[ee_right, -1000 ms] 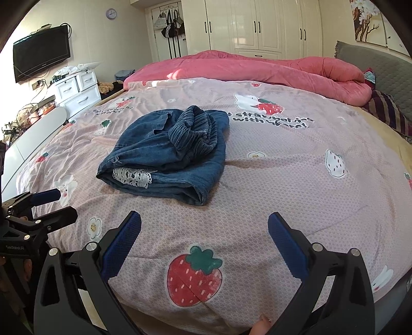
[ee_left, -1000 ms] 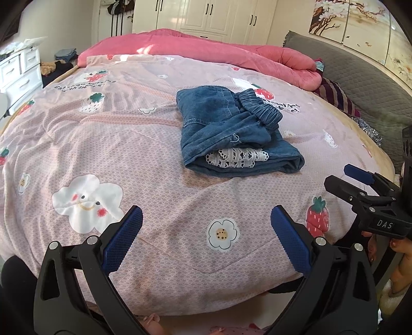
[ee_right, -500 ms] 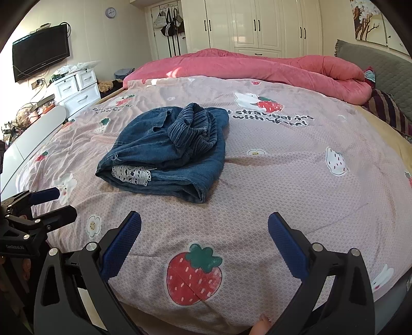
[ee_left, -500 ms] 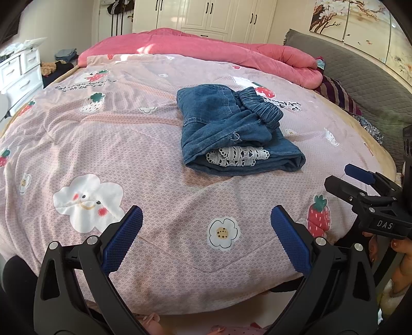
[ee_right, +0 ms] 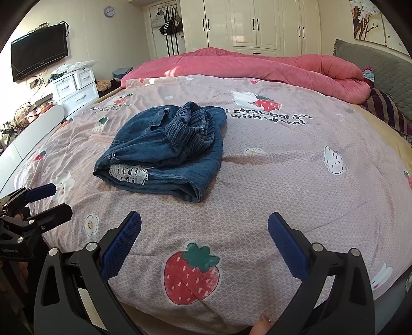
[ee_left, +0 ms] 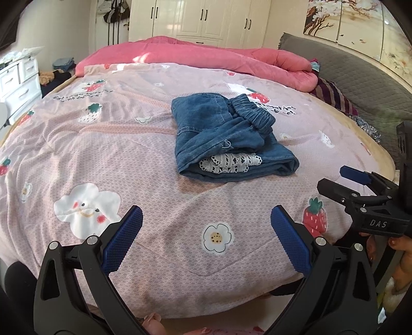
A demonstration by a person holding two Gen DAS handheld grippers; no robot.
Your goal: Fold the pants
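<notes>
Looking along the left gripper (ee_left: pixel 203 229), the view shows its blue-padded jaws spread wide and holding nothing, hanging over the near edge of the pink quilted bedspread printed with strawberries and flowers (ee_left: pixel 103 159). The small blue denim pants with an elastic waistband and a white lace trim (ee_left: pixel 226 139) lie at about 12 o'clock from the jaws, well apart from them, already doubled into a loose bundle with the waistband heaped on top toward 1 o'clock. The right gripper (ee_left: pixel 342 183) shows at 3 o'clock, beside the bed edge. The fold looks close to done but untidy. To finish it well, the person would likely bring each gripper in low, pinch only the top denim layer at a corner, and smooth the bunched waistband flat, not drag the whole bundle across the cloth.

In the right wrist view the right gripper (ee_right: pixel 204 229) is likewise spread wide and empty above a printed strawberry. The pants (ee_right: pixel 164 152) sit at 11 o'clock, well apart, with the lace trim peeking from the near folded edge and the ribbed waistband crumpled on top. The left gripper (ee_right: pixel 36 203) appears at 9 o'clock, its fingers parted too.

As for containers, a white chest of drawers (ee_right: pixel 74 90) stands at 10 o'clock with its drawers closed, so their contents cannot be told; papers or bags lie on its top. The cream wardrobe with dark handles (ee_right: pixel 257 23) at 12 o'clock is shut as well.
</notes>
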